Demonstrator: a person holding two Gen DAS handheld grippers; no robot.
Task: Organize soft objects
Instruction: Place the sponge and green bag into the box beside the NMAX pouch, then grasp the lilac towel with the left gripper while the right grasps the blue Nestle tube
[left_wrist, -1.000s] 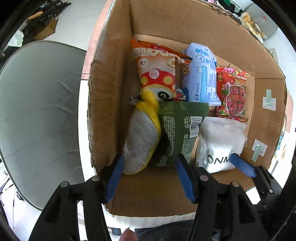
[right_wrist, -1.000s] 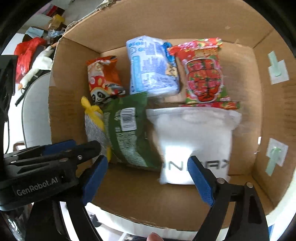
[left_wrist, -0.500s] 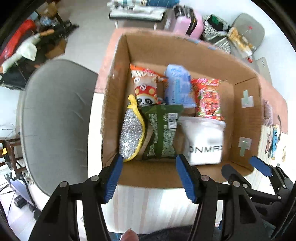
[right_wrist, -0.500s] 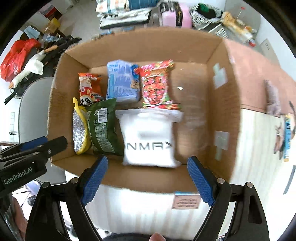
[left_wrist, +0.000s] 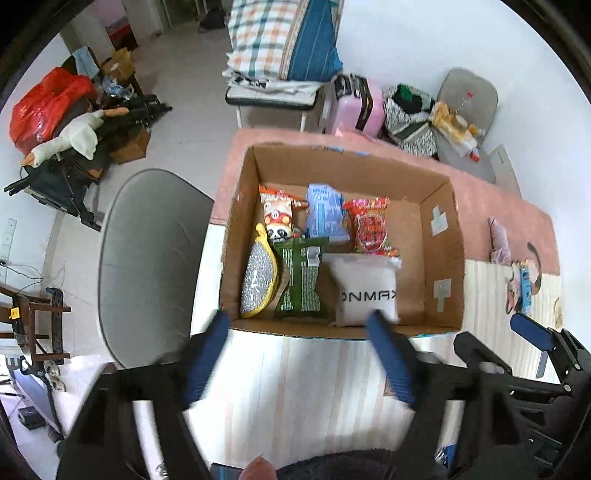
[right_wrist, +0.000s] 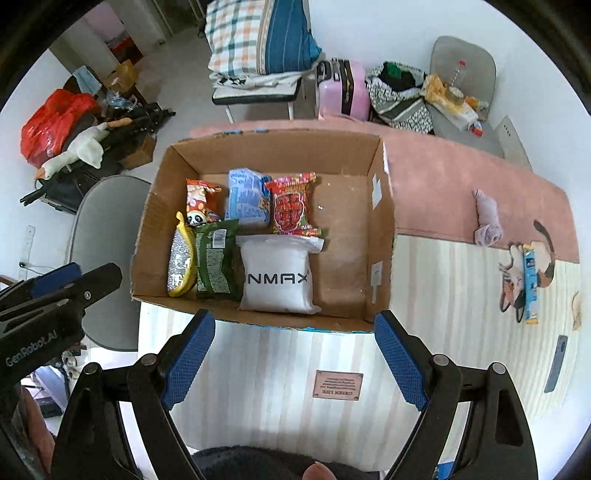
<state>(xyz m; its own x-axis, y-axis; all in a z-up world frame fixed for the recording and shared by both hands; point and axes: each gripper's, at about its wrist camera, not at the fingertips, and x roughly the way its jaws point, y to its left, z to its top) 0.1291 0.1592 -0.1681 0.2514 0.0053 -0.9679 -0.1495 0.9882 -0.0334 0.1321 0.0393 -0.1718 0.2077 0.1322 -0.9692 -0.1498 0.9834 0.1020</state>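
Observation:
An open cardboard box (left_wrist: 439, 254) (right_wrist: 380, 236) stands on the table. Inside lie a white ONMAX pack (left_wrist: 365, 288) (right_wrist: 277, 273), a green snack bag (left_wrist: 301, 282) (right_wrist: 216, 264), a silver and yellow sponge (left_wrist: 258, 280) (right_wrist: 181, 264), a panda snack bag (left_wrist: 279, 214) (right_wrist: 197, 201), a blue pack (left_wrist: 325, 214) (right_wrist: 245, 197) and a red snack bag (left_wrist: 369, 225) (right_wrist: 291, 206). My left gripper (left_wrist: 299, 360) is open and empty, above the table in front of the box. My right gripper (right_wrist: 295, 356) is open and empty beside it.
A rolled mauve cloth (right_wrist: 487, 218) and a blue packet (right_wrist: 530, 286) lie on the table right of the box. A grey chair (left_wrist: 147, 266) stands left of the table. A pink suitcase (left_wrist: 356, 105), bags and a plush goose (left_wrist: 62, 140) sit on the floor behind.
Both grippers have pulled up and back out of the box, leaving the packs lying inside. The whole box and room now show. Both stay open.

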